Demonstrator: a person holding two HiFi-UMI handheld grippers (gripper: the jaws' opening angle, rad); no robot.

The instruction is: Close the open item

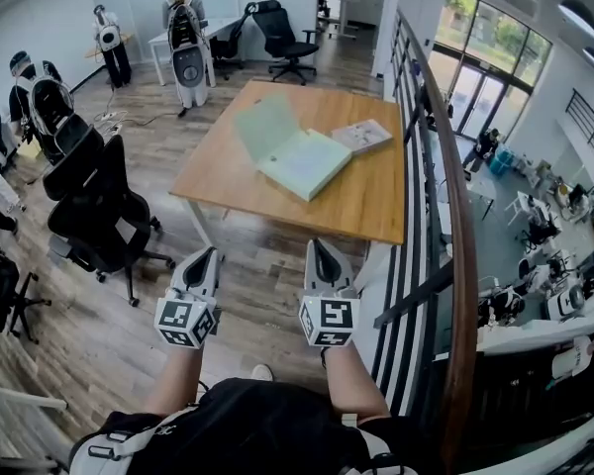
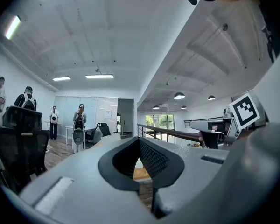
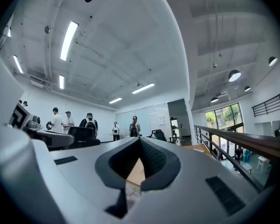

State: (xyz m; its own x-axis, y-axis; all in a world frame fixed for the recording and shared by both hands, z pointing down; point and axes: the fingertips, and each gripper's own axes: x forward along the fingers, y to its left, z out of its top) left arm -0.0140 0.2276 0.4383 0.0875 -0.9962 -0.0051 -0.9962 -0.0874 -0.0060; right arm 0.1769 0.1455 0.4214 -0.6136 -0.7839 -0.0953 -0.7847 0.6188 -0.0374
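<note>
Head view: the open pale-green folder [image 1: 295, 154] is lying on the wooden worktop [image 1: 371, 204], well ahead of your left gripper [image 1: 209, 255] and right gripper [image 1: 318, 246].

Left gripper view: the jaws are meeting, gripping nothing.

Right gripper view: likewise closed, empty.

Risk: if you are pushing the cover off-centre, you are probably sliding the folder into the small white booklet [image 1: 362, 135].

Bright, even ceiling light; strong fisheye warping at edges.
</note>
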